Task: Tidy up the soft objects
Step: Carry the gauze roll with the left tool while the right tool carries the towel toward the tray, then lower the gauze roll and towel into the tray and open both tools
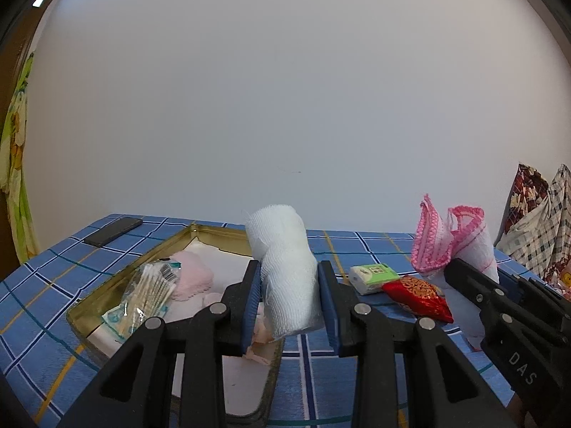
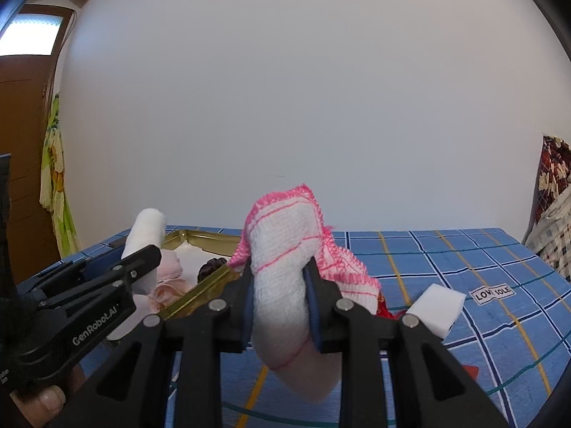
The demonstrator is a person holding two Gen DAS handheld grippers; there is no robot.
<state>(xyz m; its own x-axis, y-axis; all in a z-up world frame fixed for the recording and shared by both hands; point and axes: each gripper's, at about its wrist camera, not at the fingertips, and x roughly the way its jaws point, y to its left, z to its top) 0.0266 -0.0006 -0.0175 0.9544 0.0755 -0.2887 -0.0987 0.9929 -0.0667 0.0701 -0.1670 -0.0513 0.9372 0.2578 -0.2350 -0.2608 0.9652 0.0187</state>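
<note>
My left gripper (image 1: 289, 281) is shut on a white gauze roll (image 1: 285, 271) and holds it upright above the near right edge of a gold tin tray (image 1: 210, 232). The tray holds a pink puff (image 1: 192, 278), a bag of cotton swabs (image 1: 150, 294) and pink cloth. My right gripper (image 2: 279, 287) is shut on a white cloth with pink stitched edges (image 2: 285, 260), lifted above the table right of the tray (image 2: 210, 281). The cloth also shows in the left wrist view (image 1: 453, 246), and the gauze roll in the right wrist view (image 2: 144, 235).
A blue checked tablecloth (image 1: 357, 246) covers the table. On it lie a green tissue pack (image 1: 373, 278), a red pouch (image 1: 419, 297), a black phone (image 1: 112, 232) at the back left, and a white pad (image 2: 437, 308). Patterned fabrics (image 1: 535, 228) hang at the right.
</note>
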